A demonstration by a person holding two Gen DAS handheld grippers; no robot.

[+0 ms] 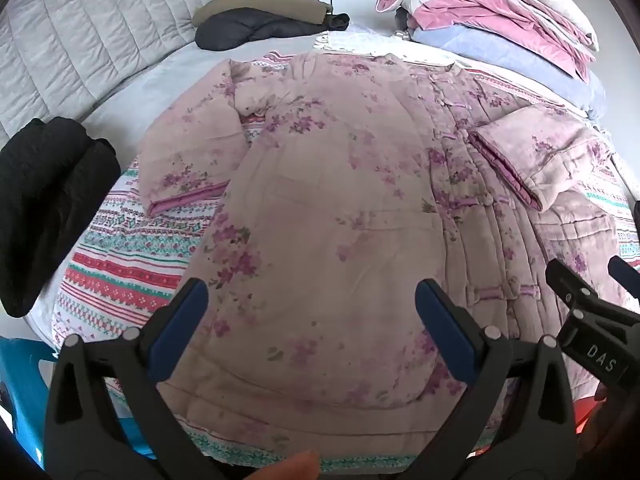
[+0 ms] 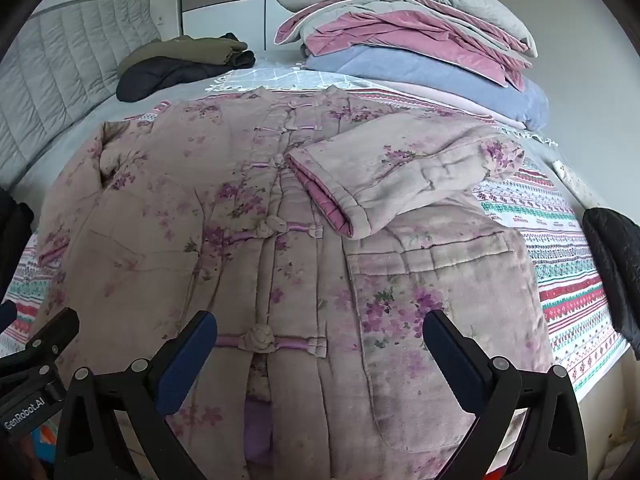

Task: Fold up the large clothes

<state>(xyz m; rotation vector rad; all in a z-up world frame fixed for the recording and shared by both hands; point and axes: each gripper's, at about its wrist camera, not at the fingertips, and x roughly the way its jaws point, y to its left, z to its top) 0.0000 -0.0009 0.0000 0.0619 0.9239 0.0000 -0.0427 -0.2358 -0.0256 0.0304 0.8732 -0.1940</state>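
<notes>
A large pink padded jacket (image 1: 328, 208) with purple flowers lies flat, front up, on the bed; it also shows in the right wrist view (image 2: 280, 248). Its right sleeve (image 2: 404, 172) is folded in across the chest; it also shows in the left wrist view (image 1: 536, 152). Its left sleeve (image 1: 188, 160) lies out beside the body. My left gripper (image 1: 312, 320) is open and empty above the jacket's lower left part. My right gripper (image 2: 320, 352) is open and empty above the hem near the lowest knot button (image 2: 256, 340).
A striped patterned sheet (image 1: 120, 264) covers the bed. A stack of folded quilts (image 2: 420, 40) sits at the far right. Dark and olive clothes (image 1: 264, 16) lie at the far end. A black garment (image 1: 48, 200) lies at the left edge, another black garment (image 2: 612, 264) at the right edge.
</notes>
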